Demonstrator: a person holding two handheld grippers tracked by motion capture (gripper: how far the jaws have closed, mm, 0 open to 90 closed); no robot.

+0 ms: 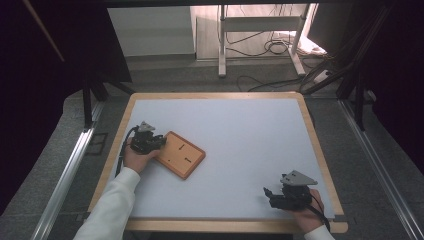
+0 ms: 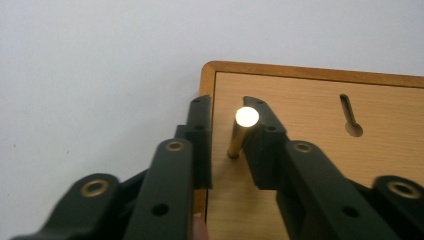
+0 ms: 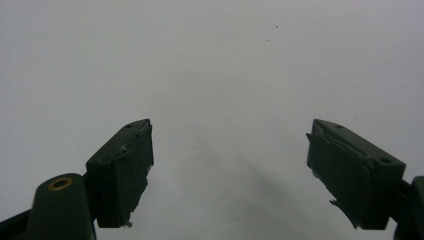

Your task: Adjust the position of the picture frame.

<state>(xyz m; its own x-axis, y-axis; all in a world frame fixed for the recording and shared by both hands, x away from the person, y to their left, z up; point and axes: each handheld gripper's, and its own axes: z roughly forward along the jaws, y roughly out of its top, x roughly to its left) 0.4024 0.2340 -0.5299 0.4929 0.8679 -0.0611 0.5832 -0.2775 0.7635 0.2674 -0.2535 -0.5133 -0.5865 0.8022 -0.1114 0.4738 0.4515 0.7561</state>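
Two grippers work over a white table with a wooden rim, and the largest loose thing on it is a wooden board lying flat toward the person's left. The left gripper sits at the board's near corner; in the left gripper view its jaws stand a little apart on either side of a brass peg that stands upright in the board, the right-hand finger touching or almost touching the peg and the left-hand finger a small gap away, out at the board's edge. Whether the peg is actually clamped, I cannot tell. Beyond the fingertips a keyhole slot is cut into the board. The right gripper rests well apart near the table's front right corner, its jaws spread wide over bare table, holding nothing. The step looks like taking hold of the peg: centre it between the fingers, close squarely low on the shaft, then pull straight along its axis so it does not bind or tip the board.
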